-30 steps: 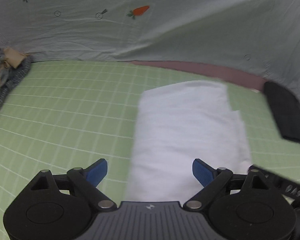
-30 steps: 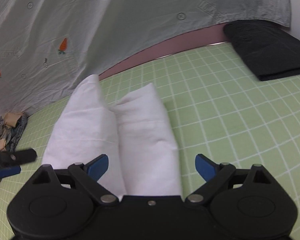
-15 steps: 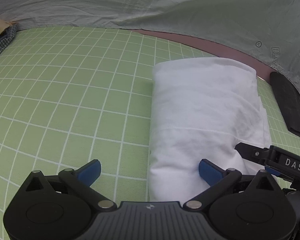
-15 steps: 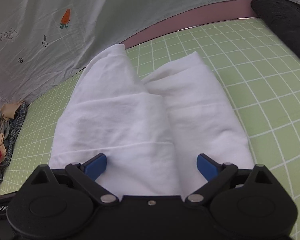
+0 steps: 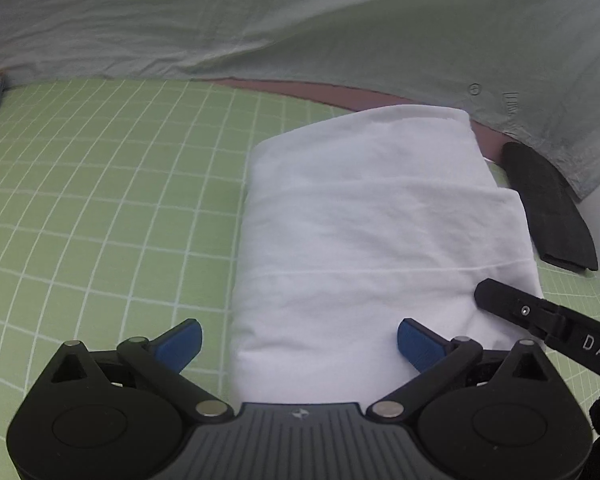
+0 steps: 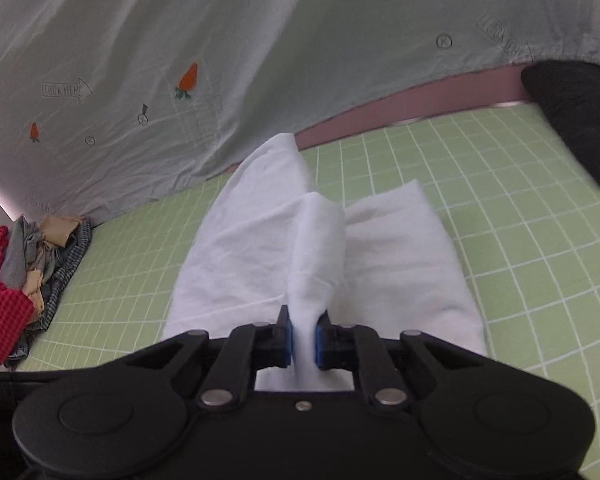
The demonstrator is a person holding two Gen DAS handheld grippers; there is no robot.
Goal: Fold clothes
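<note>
At the centre of the right wrist view, the right tongs (image 6: 302,342) were closing, their blue pads pinching a raised ridge of the folded white garment (image 6: 400,256), which lay on the green grid mat (image 6: 520,208). In the left wrist view the left tongs (image 5: 300,342) stood spread wide, one pad over the garment's near end, one over the mat. A dark folded cloth (image 5: 548,208) lay at right.

— What could be read?
— "DAS" stood in white on the right gripper (image 5: 548,320); "LOOK HERE" sat inside an arrow printed on the grey sheet (image 6: 260,60).
</note>
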